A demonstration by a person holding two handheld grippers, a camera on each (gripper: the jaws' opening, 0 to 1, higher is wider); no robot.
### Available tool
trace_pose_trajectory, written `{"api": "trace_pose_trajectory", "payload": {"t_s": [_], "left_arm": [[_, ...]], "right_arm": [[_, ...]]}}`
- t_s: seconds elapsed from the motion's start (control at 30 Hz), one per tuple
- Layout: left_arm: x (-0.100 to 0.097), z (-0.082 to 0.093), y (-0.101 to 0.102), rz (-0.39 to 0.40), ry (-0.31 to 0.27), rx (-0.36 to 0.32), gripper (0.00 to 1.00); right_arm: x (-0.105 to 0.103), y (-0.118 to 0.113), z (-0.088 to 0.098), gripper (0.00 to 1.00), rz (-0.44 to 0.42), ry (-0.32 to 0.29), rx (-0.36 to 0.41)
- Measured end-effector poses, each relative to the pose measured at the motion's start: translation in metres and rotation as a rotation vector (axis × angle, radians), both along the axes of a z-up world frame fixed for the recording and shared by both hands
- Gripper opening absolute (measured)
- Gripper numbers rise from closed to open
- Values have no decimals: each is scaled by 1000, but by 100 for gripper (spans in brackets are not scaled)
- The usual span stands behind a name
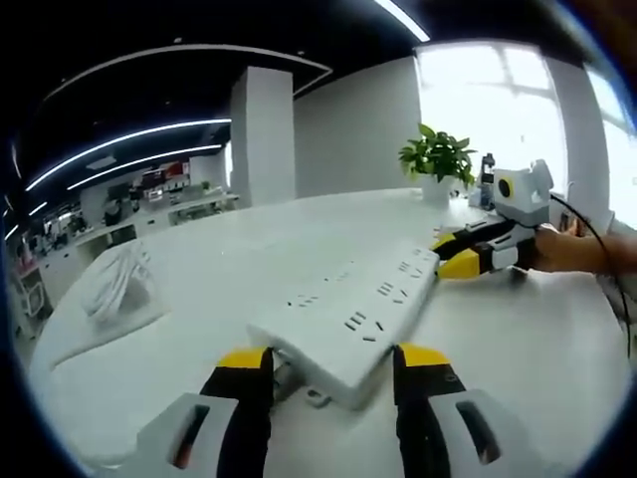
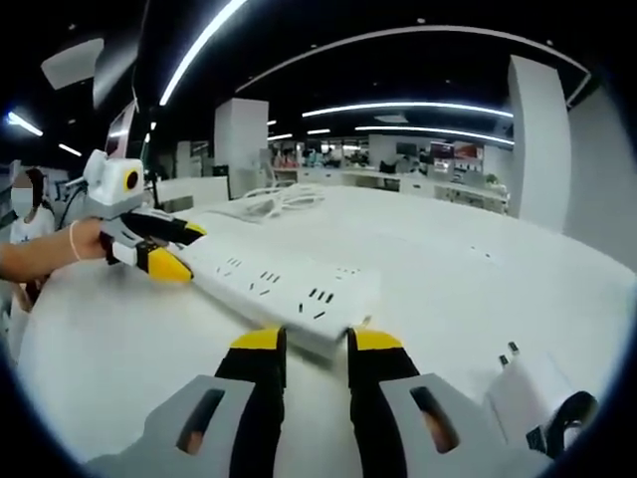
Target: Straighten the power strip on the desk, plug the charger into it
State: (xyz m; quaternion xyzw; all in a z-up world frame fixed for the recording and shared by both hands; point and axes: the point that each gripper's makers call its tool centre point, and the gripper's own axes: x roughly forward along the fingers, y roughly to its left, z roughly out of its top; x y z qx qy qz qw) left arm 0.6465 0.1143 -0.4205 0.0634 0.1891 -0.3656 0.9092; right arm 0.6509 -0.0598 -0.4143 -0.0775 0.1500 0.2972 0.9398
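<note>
Two tongs (image 1: 333,363) (image 2: 316,344), one power strip (image 1: 358,309).

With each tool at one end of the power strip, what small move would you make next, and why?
Probably swing the power strip flat and square on the desk, then release. The left tool straddles one end, the right tool the other, and the charger lies unplugged beside the right tool.

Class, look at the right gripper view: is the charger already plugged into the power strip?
No. The charger lies on the desk with its prongs bare, apart from the power strip.
</note>
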Motion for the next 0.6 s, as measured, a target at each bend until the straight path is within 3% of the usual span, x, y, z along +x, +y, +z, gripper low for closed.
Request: {"api": "trace_pose_trajectory", "payload": {"t_s": [0.6], "left_arm": [[5, 0, -4, -27, 12, 17, 48]], "right_arm": [[-1, -4, 0, 23, -28, 9, -10]]}}
